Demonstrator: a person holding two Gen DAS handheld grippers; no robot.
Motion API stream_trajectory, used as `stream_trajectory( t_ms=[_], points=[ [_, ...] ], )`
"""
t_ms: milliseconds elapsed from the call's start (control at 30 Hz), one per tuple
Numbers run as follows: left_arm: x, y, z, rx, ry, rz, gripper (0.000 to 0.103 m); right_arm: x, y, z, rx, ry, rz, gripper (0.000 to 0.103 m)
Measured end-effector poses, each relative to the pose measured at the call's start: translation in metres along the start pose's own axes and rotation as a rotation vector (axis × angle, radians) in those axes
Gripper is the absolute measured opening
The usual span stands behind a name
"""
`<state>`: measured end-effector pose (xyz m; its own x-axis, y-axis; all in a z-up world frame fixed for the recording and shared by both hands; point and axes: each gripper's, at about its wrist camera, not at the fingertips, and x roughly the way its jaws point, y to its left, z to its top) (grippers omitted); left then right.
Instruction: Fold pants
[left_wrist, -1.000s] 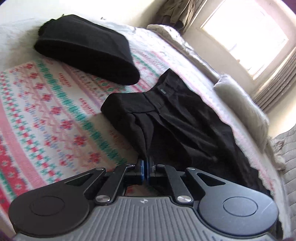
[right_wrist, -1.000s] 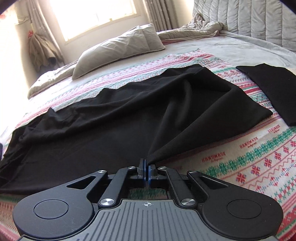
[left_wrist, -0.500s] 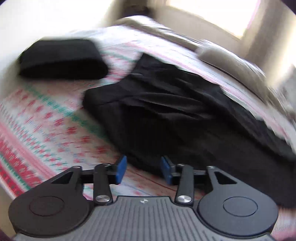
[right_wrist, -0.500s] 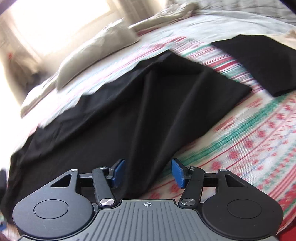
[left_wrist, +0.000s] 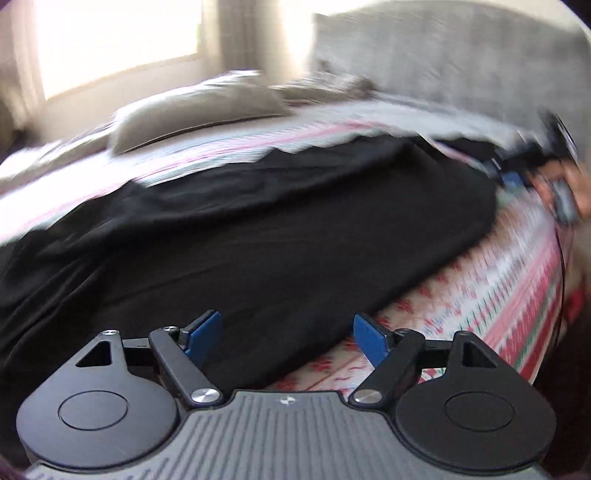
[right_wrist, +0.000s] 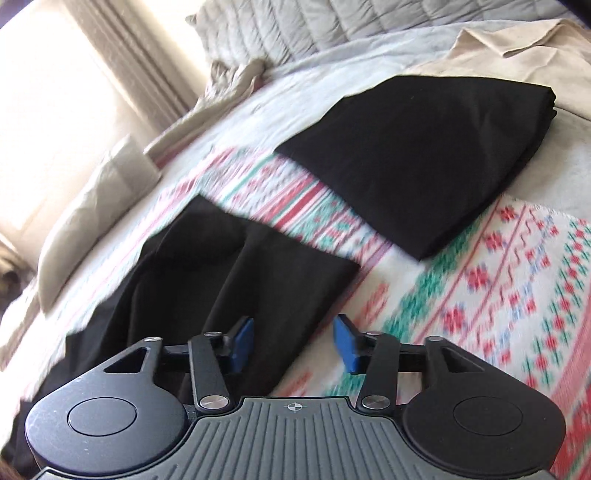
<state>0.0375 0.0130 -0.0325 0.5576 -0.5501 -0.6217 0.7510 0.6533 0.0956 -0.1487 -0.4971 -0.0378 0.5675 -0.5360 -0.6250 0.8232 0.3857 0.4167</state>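
Only the left wrist view shows the right gripper (left_wrist: 511, 181), blurred at far right in a hand (left_wrist: 576, 192); only the right wrist view shows a folded black garment (right_wrist: 417, 158). The black pants (left_wrist: 258, 236) lie spread and wrinkled across the patterned blanket (left_wrist: 491, 288). The left gripper (left_wrist: 288, 334) is opening wide, gripping nothing. The right gripper's jaws are closing, partly apart, over the pants' edge without pinching it.

Ahead of the left tool (left_wrist: 287, 336), the pants (left_wrist: 258, 236) were matt black cloth over a woven patterned blanket (left_wrist: 498, 280). The right tool (right_wrist: 293, 341) looked like matt black plastic with bright metal pivots; beyond it lay a folded black cloth (right_wrist: 417, 158).
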Motion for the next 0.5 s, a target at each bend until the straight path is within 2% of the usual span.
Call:
stream_trajectory(
  t_ms=[67,133,200,233,267,333,400,433,500],
  points=[
    [0.012,-0.01,-0.002,0.062,0.023,-0.029,0.082,0.007,-0.001,0.002,-0.014,-0.034,-0.004,0.031],
    [0.025,-0.018,-0.005,0.107,0.061,-0.041,0.075,0.013,0.0,0.004,-0.038,-0.063,-0.02,0.024],
    [0.025,-0.023,-0.01,0.127,0.039,-0.039,0.069,0.019,0.002,0.005,-0.074,-0.076,-0.056,0.004],
    [0.026,-0.025,-0.008,0.133,0.037,-0.043,0.06,0.019,0.004,0.006,-0.096,-0.083,-0.077,0.001],
    [0.028,-0.026,-0.006,0.133,0.035,-0.042,0.056,0.016,0.006,0.006,-0.113,-0.091,-0.092,0.001],
    [0.033,-0.027,-0.004,0.137,0.033,-0.035,0.037,0.007,0.014,0.006,-0.166,-0.114,-0.131,0.001],
    [0.042,-0.038,0.001,0.169,0.023,-0.024,0.026,-0.003,0.022,0.003,-0.236,-0.144,-0.164,0.001],
    [0.045,-0.042,0.002,0.195,0.019,-0.018,0.016,-0.006,0.025,0.002,-0.27,-0.155,-0.183,0.001],
    [0.043,-0.05,0.005,0.244,0.014,0.005,0.009,-0.011,0.028,-0.001,-0.326,-0.168,-0.229,0.001]
  ],
)
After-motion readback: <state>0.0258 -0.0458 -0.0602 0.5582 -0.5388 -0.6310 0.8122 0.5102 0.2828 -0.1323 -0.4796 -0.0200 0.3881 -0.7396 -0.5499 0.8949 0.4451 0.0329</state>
